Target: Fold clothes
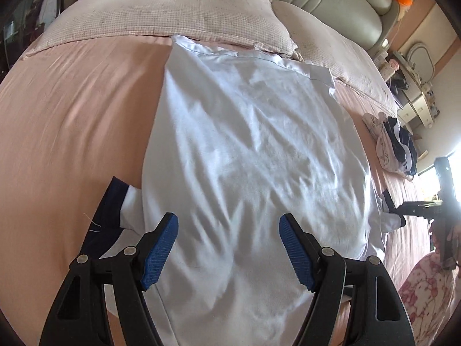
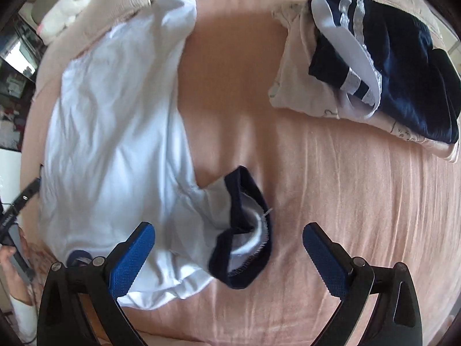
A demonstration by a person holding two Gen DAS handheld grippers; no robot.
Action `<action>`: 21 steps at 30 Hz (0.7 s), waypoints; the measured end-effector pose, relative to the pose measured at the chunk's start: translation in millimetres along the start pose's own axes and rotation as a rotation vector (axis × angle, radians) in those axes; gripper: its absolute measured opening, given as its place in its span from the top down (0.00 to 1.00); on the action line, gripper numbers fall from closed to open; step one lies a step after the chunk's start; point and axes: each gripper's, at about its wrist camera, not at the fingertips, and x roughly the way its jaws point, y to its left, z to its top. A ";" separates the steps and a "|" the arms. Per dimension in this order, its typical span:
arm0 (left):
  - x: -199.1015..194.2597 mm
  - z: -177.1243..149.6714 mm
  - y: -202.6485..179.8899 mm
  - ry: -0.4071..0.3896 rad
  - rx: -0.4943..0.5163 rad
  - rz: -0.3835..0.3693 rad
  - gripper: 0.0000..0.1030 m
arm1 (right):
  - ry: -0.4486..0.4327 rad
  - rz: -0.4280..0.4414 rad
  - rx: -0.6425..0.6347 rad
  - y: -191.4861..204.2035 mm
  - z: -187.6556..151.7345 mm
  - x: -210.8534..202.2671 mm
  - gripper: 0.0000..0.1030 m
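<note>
White shirt (image 1: 245, 150) lies flat, creased, perhaps face-down — navy cuffs; left gripper (image 1: 228, 249) and right gripper (image 2: 229, 255) agape, empty.

Both grippers look alike: the left gripper (image 1: 228, 246) and right gripper (image 2: 229, 255) have glossy black plastic arms with triangular cut-outs, round silver pivot screws, and jaws faced with blue cross-hatched pads (image 1: 161, 249). A pink-patterned white sleeve (image 1: 426, 291) shows.

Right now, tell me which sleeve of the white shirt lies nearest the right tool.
The sleeve with the navy cuff, lying between the right tool's open fingers; the other sleeve lies across the shirt.
</note>
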 end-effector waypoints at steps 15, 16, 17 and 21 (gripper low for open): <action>-23.1 38.4 43.6 0.046 -0.010 0.125 0.37 | -0.118 0.160 0.036 -0.1 38.8 -11.3 0.78; -20.1 35.0 53.0 0.046 -0.046 0.104 0.37 | -0.076 0.121 0.004 6.2 43.5 -6.6 0.78; -15.9 29.9 61.3 0.051 -0.085 0.068 0.37 | -0.029 0.084 -0.035 12.4 45.6 -0.5 0.78; 5.3 16.2 81.4 0.126 -0.187 0.002 0.37 | 0.102 0.003 -0.170 20.0 31.1 10.9 0.65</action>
